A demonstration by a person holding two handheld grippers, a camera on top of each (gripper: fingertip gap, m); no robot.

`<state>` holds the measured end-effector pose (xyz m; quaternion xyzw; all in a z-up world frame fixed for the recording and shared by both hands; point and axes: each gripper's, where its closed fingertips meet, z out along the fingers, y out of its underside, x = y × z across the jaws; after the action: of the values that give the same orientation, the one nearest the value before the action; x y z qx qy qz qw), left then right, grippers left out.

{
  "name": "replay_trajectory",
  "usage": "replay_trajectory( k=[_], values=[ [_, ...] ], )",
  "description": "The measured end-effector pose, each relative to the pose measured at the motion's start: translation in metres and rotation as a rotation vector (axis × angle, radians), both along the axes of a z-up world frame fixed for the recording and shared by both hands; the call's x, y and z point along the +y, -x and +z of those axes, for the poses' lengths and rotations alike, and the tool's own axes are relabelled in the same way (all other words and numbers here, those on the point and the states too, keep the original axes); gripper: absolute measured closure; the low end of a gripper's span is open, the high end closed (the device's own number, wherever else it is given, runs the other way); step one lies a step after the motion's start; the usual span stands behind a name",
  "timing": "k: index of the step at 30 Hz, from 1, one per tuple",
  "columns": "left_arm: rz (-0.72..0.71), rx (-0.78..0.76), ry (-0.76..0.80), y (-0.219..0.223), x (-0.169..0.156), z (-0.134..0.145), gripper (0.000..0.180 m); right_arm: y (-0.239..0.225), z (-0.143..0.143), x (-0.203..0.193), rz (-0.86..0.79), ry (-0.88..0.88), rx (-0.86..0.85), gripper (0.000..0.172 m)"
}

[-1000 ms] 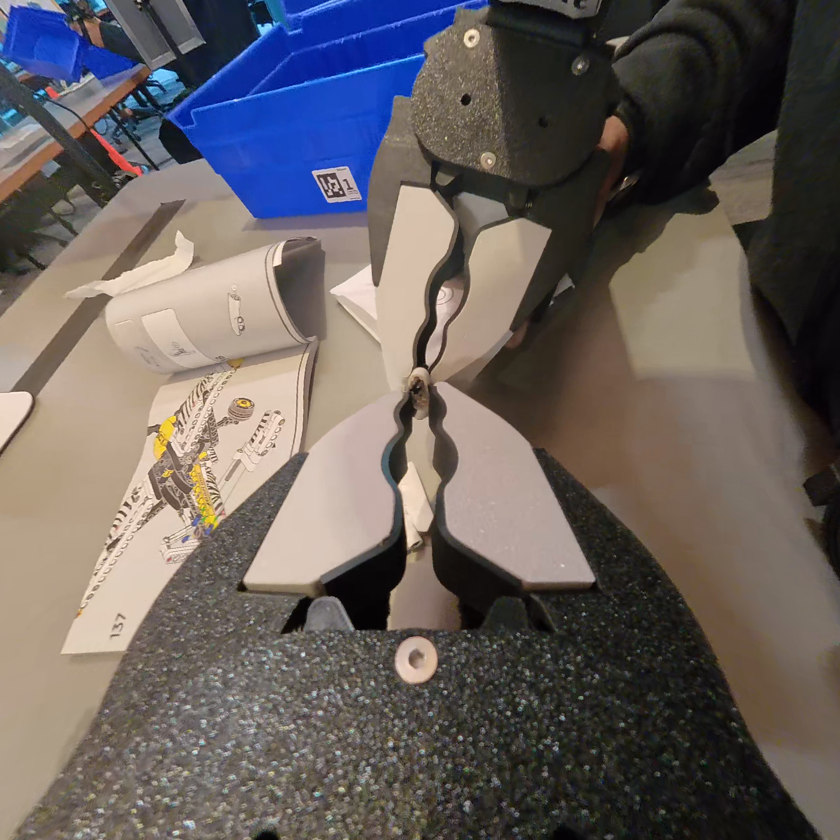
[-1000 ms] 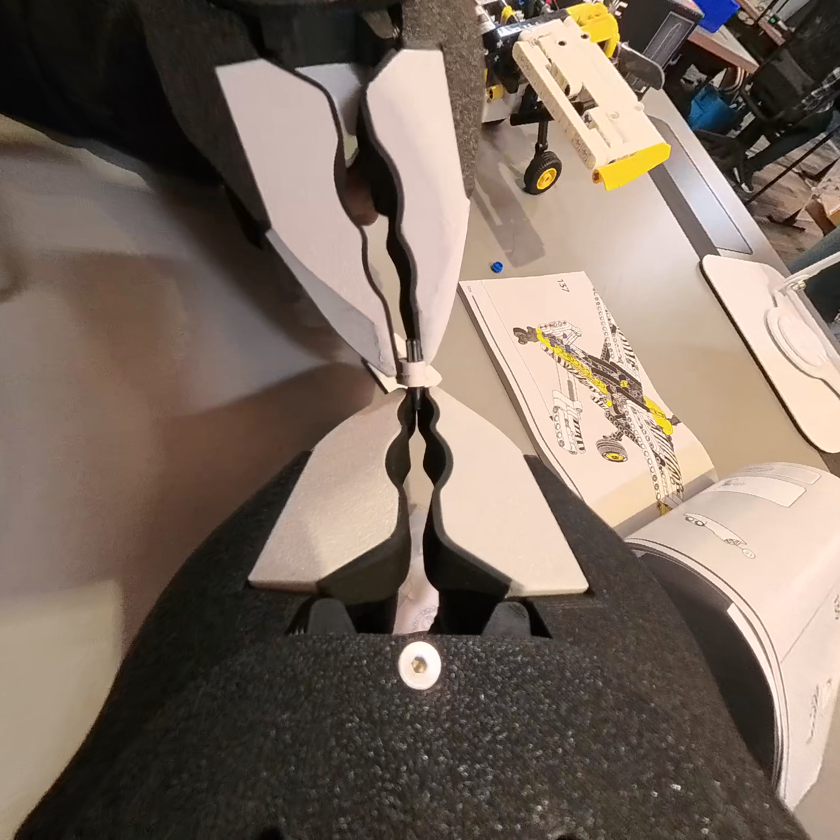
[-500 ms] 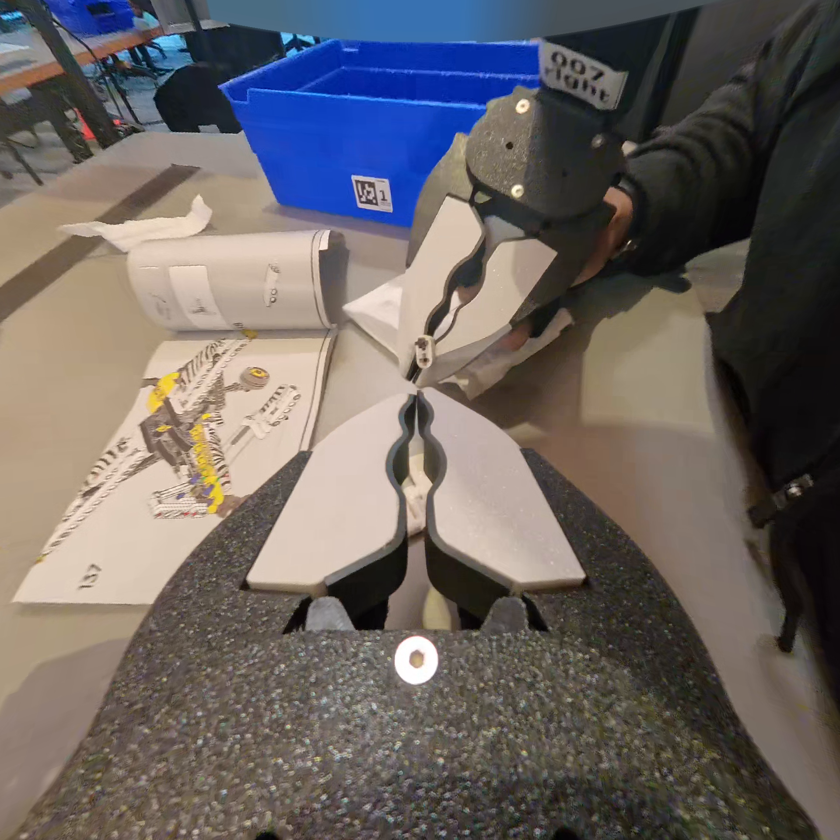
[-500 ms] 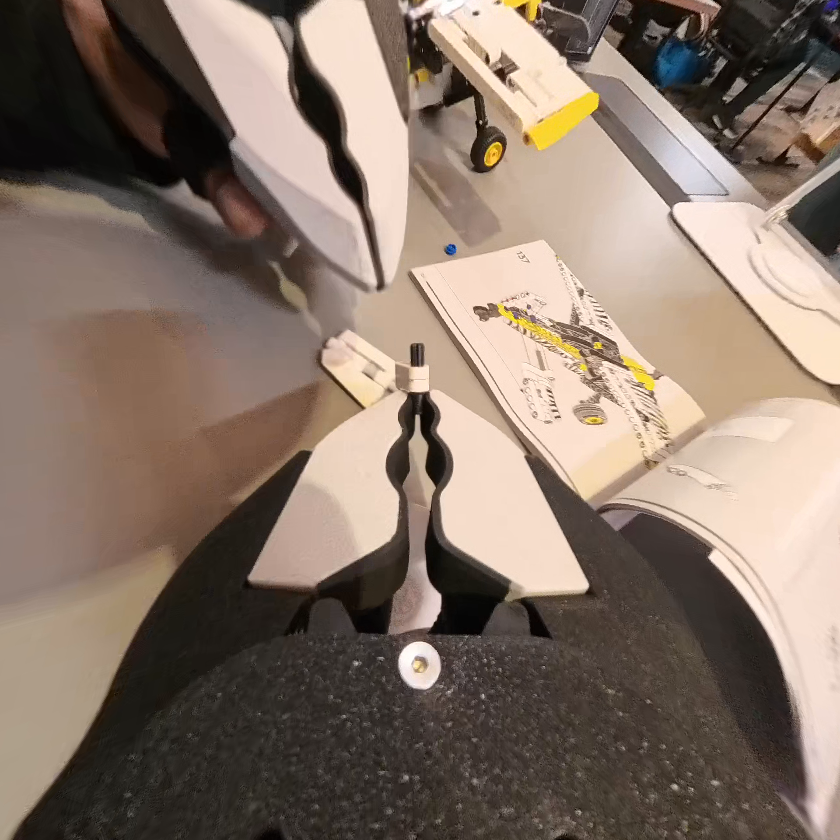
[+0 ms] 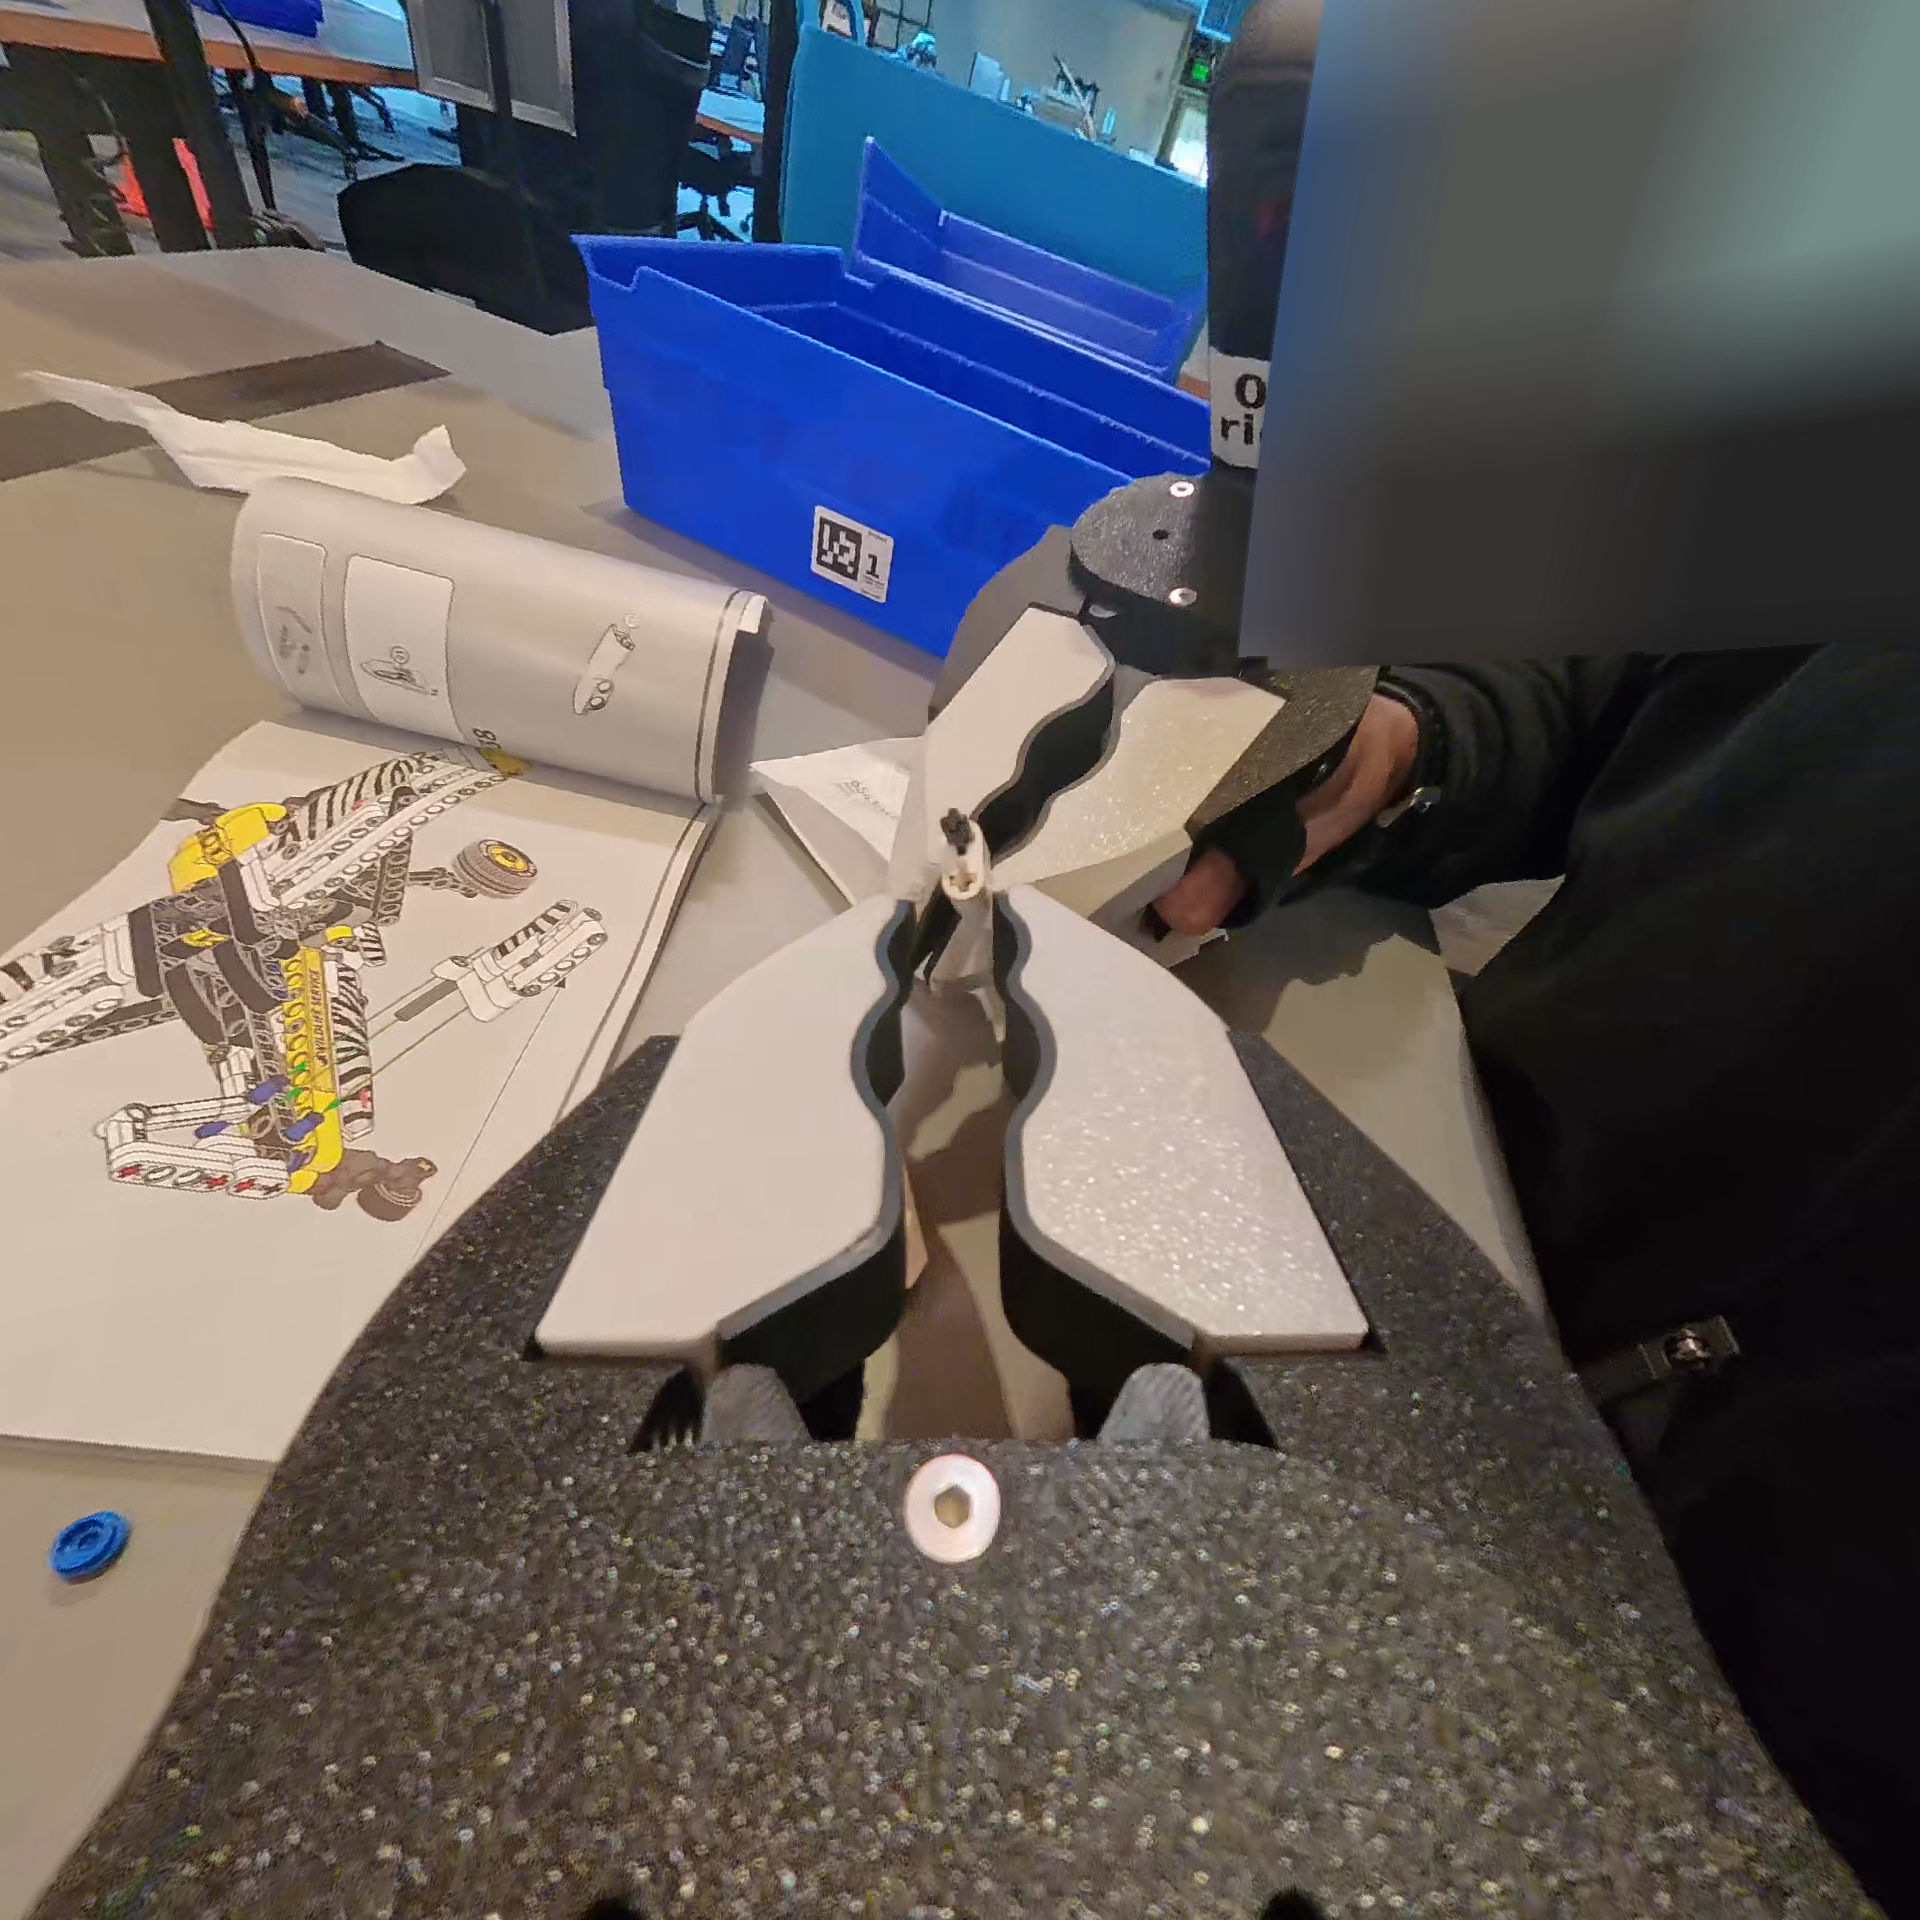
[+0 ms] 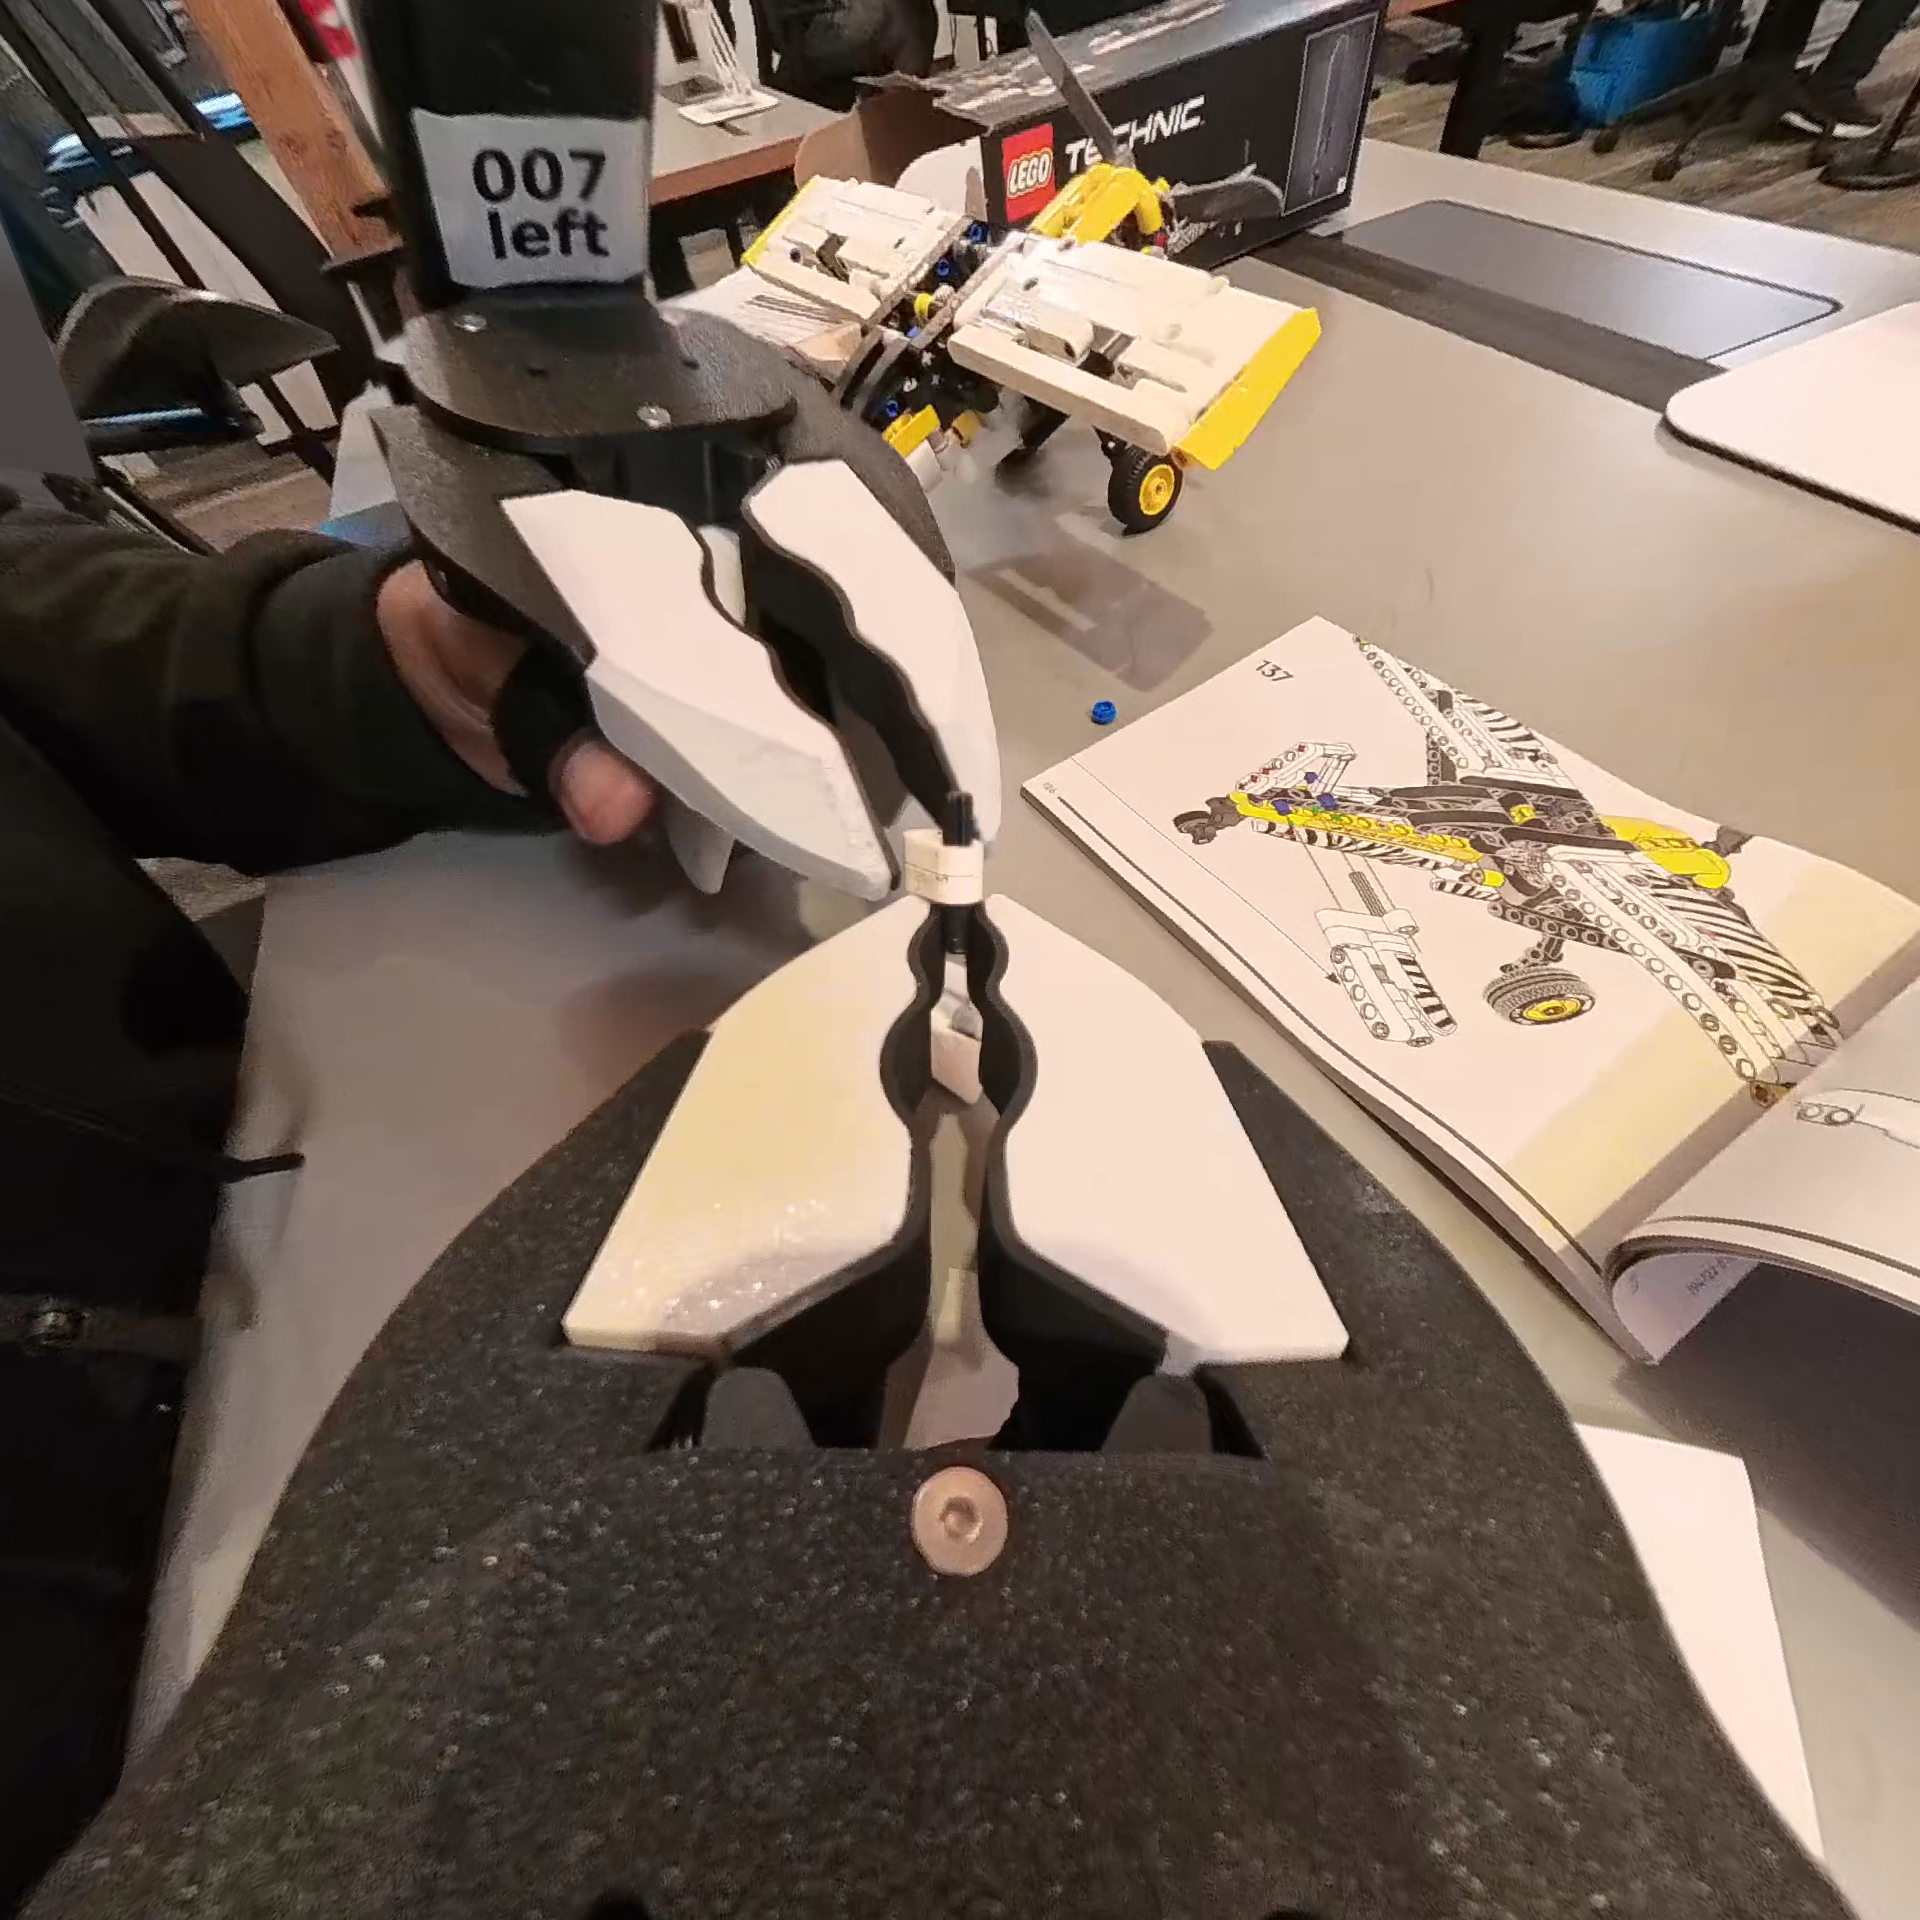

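My right gripper [image 6: 951,914] is shut on a short black axle [image 6: 951,932] that carries a white connector [image 6: 940,868] just past its tips. My left gripper [image 5: 956,914] is open. Its fingertips [image 6: 862,862] stand on either side of the white connector [image 5: 964,878] without pressing on it. In the left wrist view the axle's black end [image 5: 954,828] pokes out above the connector. Both grippers are held tip to tip above the grey table [image 6: 520,1039]. A small white part [image 6: 956,1049] lies on the table below them.
An open instruction booklet [image 5: 260,987] [image 6: 1455,883] lies beside the grippers. A blue bin [image 5: 883,436] and a white tissue [image 5: 260,447] are behind it. A yellow and white brick aeroplane [image 6: 1039,322], its box [image 6: 1195,125] and a small blue round piece [image 6: 1103,712] are on the table.
The grippers drew apart with the axle and connector staying in my right gripper and my left gripper shut on nothing. Now my left gripper has opened and come back around the connector.
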<state>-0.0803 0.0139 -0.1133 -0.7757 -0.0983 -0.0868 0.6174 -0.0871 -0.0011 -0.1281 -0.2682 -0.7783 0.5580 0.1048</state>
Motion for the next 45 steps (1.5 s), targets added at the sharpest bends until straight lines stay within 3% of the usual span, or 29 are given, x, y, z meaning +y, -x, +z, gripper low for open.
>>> replay_trajectory(
  k=[6,14,21,26,34,38,45],
  values=[
    [-0.031,-0.015,-0.034,-0.003,-0.002,0.005,0.174,-0.002,-0.001,-0.006,0.027,-0.022,0.041,0.166],
    [-0.077,0.078,0.068,-0.004,-0.013,-0.001,0.175,0.001,0.02,0.004,0.079,-0.064,0.214,0.14],
    [-0.183,0.23,0.182,-0.021,-0.017,-0.012,0.175,-0.017,0.015,-0.006,0.244,-0.142,0.215,0.153],
    [-0.178,0.227,0.13,-0.02,-0.02,-0.002,0.18,-0.021,0.005,-0.008,0.257,-0.173,0.185,0.172],
    [0.007,0.167,0.113,0.014,-0.032,-0.003,0.174,-0.003,0.011,0.007,0.127,-0.071,0.106,0.172],
    [0.093,0.041,0.024,0.032,-0.043,0.001,0.175,-0.004,0.011,0.007,0.123,-0.082,0.118,0.172],
    [0.243,0.027,-0.185,0.037,-0.079,0.055,0.174,-0.007,0.004,-0.003,0.148,-0.16,0.116,0.172]
  ],
)
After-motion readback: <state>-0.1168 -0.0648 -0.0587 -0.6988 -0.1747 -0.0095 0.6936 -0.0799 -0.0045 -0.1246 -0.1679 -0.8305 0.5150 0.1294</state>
